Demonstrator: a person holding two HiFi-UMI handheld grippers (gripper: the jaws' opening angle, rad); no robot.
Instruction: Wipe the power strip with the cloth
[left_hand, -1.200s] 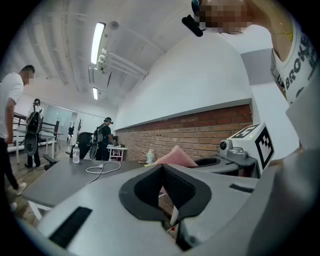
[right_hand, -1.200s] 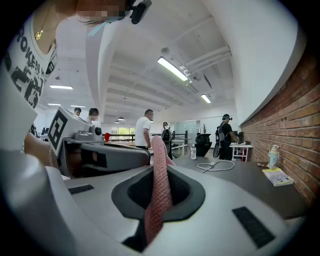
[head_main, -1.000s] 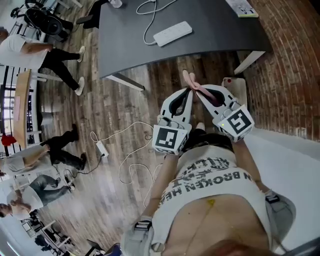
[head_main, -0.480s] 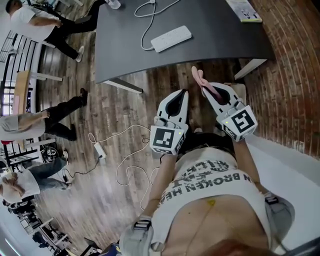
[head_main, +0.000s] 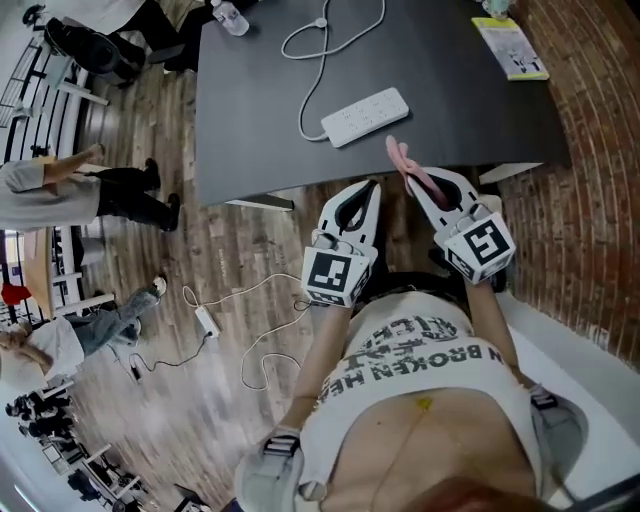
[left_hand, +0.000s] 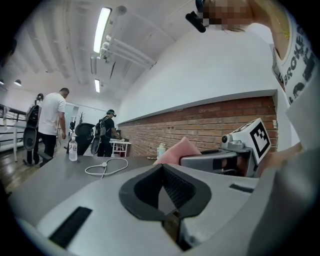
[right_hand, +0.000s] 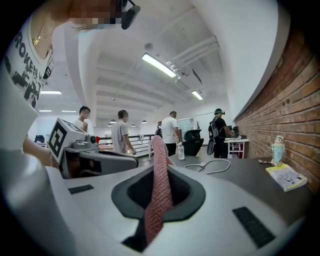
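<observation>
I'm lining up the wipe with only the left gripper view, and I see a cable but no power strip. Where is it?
Observer: In the head view the white power strip lies on the dark table, near its front edge, ahead of the right tool.
Operator: Is the cloth properly gripped?
Observer: Yes; the right gripper view shows that tool shut on the pink cloth, which sticks up past its tips.
</observation>
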